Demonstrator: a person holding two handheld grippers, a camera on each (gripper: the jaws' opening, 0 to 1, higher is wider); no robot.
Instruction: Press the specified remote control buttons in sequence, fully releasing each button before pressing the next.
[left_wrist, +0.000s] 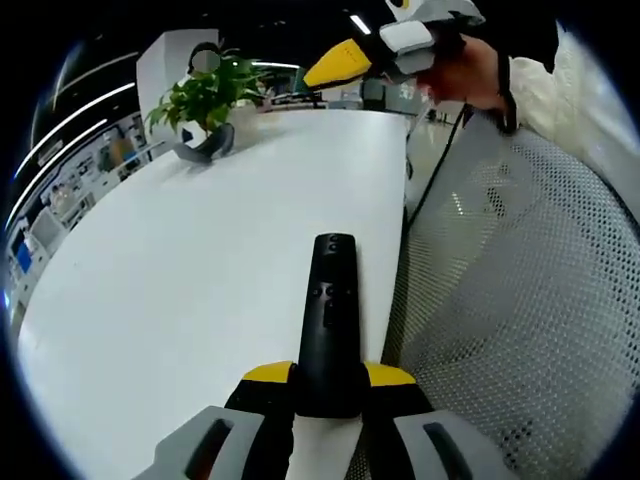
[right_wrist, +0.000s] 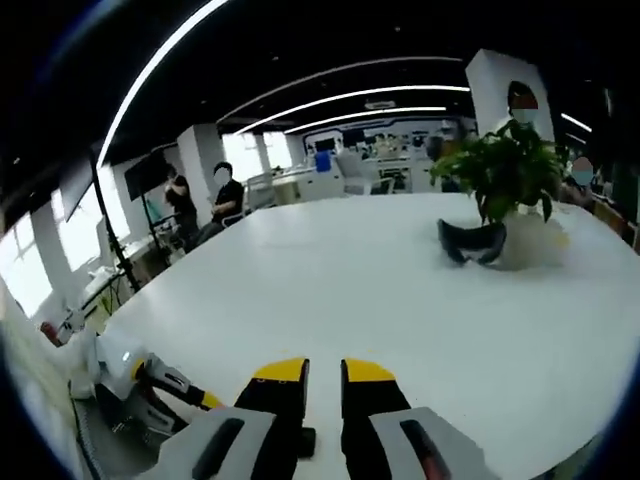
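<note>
A slim black remote control with small buttons lies lengthwise between my left gripper's yellow-tipped jaws, which are shut on its near end; it points out over the white table. My right gripper hangs high above the table's far end in a person's hand, its yellow tips together. In the right gripper view, my right gripper is shut with nothing between its jaws, over the white table. The left gripper shows at the lower left.
A potted green plant and a dark headset stand at the table's far end. A white mesh chair is beside the table edge. Two people sit far off by a tripod.
</note>
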